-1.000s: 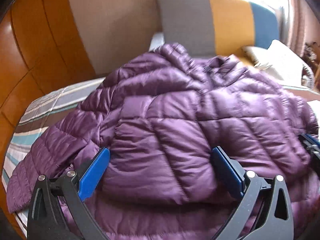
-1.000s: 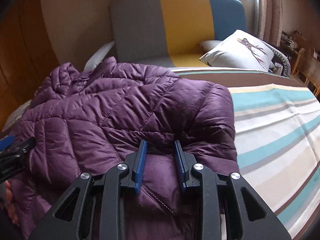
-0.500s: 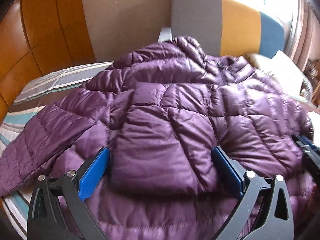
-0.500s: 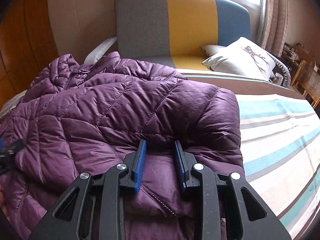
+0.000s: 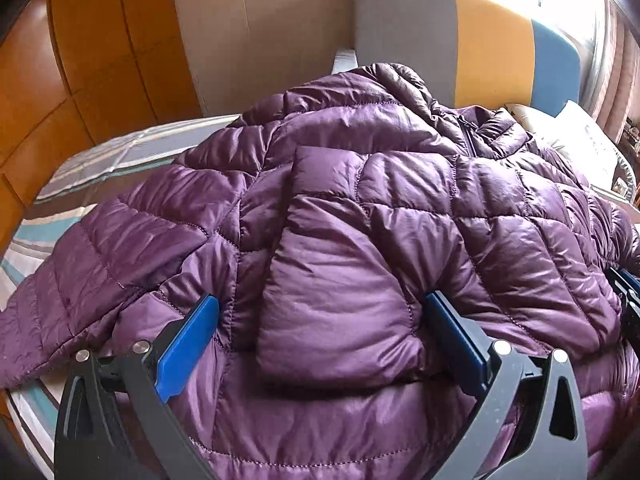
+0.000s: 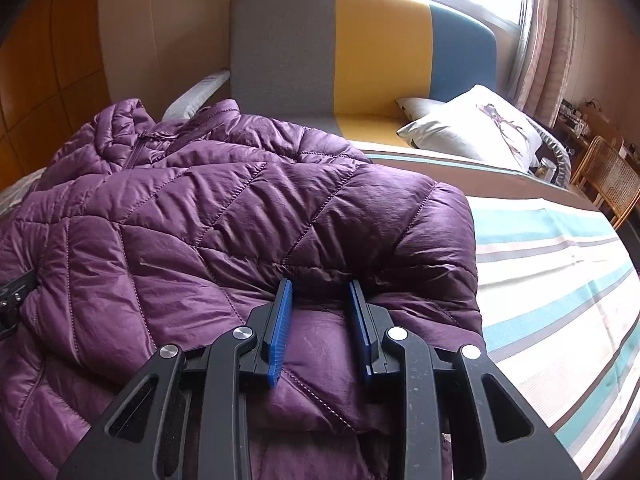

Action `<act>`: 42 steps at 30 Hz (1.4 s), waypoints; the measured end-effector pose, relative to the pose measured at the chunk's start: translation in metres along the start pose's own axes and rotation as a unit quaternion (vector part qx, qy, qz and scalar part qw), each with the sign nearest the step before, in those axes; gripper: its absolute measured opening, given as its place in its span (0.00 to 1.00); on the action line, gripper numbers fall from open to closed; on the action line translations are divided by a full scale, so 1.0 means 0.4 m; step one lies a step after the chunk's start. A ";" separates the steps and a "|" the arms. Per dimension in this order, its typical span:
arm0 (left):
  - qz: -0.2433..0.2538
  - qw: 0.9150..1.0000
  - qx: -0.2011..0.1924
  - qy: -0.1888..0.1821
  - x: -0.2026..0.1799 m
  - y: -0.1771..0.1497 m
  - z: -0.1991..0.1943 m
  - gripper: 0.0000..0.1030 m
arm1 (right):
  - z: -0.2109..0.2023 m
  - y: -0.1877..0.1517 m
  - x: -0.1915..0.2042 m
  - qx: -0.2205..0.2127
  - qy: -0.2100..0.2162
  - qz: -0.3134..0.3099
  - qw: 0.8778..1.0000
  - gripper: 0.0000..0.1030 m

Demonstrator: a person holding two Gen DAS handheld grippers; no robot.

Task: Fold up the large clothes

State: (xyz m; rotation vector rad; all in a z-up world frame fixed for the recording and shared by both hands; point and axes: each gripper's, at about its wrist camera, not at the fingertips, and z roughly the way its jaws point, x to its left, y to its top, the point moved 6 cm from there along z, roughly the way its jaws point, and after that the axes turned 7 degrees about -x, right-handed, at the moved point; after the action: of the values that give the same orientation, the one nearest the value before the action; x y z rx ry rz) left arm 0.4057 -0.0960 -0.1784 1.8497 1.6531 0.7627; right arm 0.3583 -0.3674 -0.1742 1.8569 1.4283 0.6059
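A purple quilted puffer jacket (image 5: 360,216) lies spread over a striped bed. My left gripper (image 5: 322,304) stands with its jaws wide apart, and its blue pads (image 5: 188,340) press into the sides of a thick folded flap near the jacket's near edge. At the jacket's right side, my right gripper (image 6: 320,288) is shut on a narrow pinch of the jacket (image 6: 240,208), with fabric bunched between its pads. The right gripper's tip shows at the right edge of the left wrist view (image 5: 626,292). The jacket's collar and zip (image 6: 136,148) point toward the headboard.
A striped sheet (image 6: 552,280) covers the bed to the right of the jacket. A grey, yellow and blue headboard (image 6: 360,52) stands behind, with a white pillow (image 6: 476,128) below it. Orange wooden panels (image 5: 80,60) line the left wall. A wicker chair (image 6: 612,180) stands far right.
The left wrist view has shifted rightward across the jacket, and the jacket's left sleeve now lies stretched out flatter. The right gripper keeps its pinch in the same spot.
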 end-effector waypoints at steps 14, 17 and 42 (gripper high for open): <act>-0.167 0.985 -0.041 0.018 0.342 -0.065 -0.165 0.98 | -0.005 -0.002 -0.004 -0.001 -0.002 -0.001 1.000 0.28; -0.214 0.973 -0.054 0.067 0.477 -0.105 -0.204 0.98 | -0.005 -0.003 -0.005 -0.001 -0.001 0.000 1.000 0.28; -0.508 0.830 -0.065 0.220 1.029 -0.396 -0.250 0.43 | -0.005 -0.004 -0.003 -0.002 -0.004 -0.002 1.000 0.28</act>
State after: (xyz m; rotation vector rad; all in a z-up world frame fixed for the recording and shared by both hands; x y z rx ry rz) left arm 0.2607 0.3317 -0.1991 0.4783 2.4132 0.7757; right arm 0.3555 -0.3677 -0.1739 1.8507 1.4241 0.5977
